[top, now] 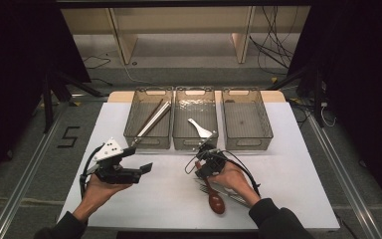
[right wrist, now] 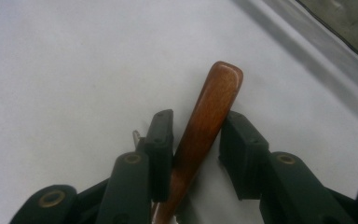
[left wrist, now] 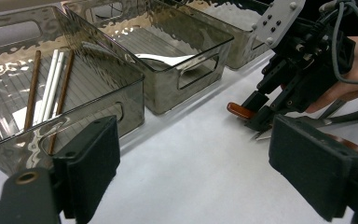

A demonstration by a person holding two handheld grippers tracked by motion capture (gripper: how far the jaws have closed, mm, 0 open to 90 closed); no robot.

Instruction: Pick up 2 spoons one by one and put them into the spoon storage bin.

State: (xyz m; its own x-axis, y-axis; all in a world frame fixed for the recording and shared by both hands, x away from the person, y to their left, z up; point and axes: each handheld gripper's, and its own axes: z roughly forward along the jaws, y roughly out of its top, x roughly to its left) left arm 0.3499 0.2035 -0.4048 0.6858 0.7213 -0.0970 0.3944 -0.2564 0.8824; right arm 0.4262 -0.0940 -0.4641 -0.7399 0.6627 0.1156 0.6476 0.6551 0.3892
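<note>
White worktop point(top: 288, 164), dark room; my spoon point(top: 212, 191) lies near-far, bowl near; right fingers point(right wrist: 193, 140) straddling its handle, left fingers point(left wrist: 186, 168) spread.

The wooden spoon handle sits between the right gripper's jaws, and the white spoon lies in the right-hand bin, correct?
Not quite: the white spoon lies in the middle bin, as the high view shows. The wooden spoon handle does sit between the right gripper jaws.

High view: above table's point(top: 129, 199) near edge, facing forward-down, far | Left gripper view: low beside bins point(left wrist: 98, 70), facing them, near | Right gripper view: close over spoon point(right wrist: 205, 121) handle | Shared: bins, spoon, table
</note>
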